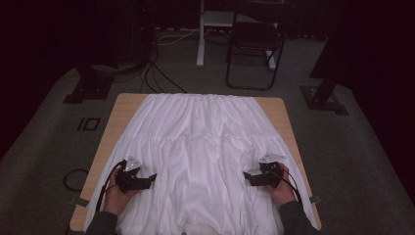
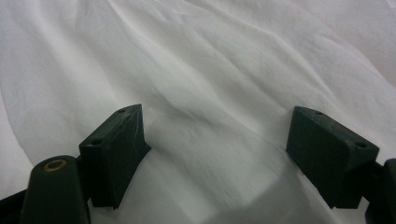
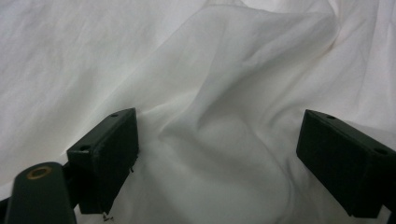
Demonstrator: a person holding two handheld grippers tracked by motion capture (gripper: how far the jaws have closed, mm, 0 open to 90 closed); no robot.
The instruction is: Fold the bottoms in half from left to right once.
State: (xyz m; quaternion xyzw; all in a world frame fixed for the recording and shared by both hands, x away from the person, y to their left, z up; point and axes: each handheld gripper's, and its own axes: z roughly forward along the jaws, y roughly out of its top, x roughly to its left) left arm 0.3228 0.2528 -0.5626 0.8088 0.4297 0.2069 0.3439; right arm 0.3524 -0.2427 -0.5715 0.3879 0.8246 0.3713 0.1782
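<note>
A white pleated garment (image 1: 200, 142) lies spread over the wooden table (image 1: 122, 105) and hangs past its near edge. My left gripper (image 1: 152, 177) rests low on the cloth at the near left, pointing toward the middle, held by a hand. Its jaws stand wide apart over smooth white fabric (image 2: 210, 93), gripping nothing. My right gripper (image 1: 247, 176) sits on the cloth at the near right, pointing inward. Between its open jaws rises a soft fold of the fabric (image 3: 219, 135), and the pads do not press on it.
Bare table wood shows along the left edge and at the far right corner (image 1: 276, 105). Beyond the table stand a black folding chair (image 1: 254, 44), a white stand (image 1: 200, 34), dark stand bases and cables (image 1: 156, 73) on the grey carpet.
</note>
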